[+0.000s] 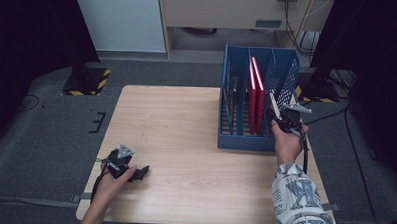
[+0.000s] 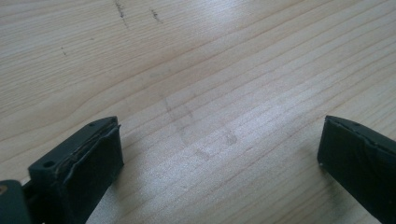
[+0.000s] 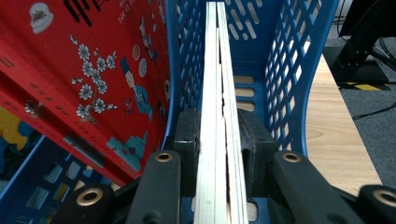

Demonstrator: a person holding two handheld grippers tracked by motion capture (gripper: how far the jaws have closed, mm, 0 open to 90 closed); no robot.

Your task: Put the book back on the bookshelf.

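My right hand-held gripper (image 3: 218,154) clamps a thin book (image 3: 218,93) edge-up over the blue rack's (image 1: 235,138) rightmost slot, its long axis running straight ahead beside the red books (image 1: 255,94), while my left hand-held gripper (image 2: 219,154) rests wide apart on the table (image 1: 185,141).

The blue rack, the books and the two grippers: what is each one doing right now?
Blue rack: upright on the table, holding red books.
Red books: standing in a middle slot, leaning.
Thin book: held edge-on in the rightmost slot.
Right gripper: shut on the thin book.
Left gripper: open, holding nothing, low over the table.
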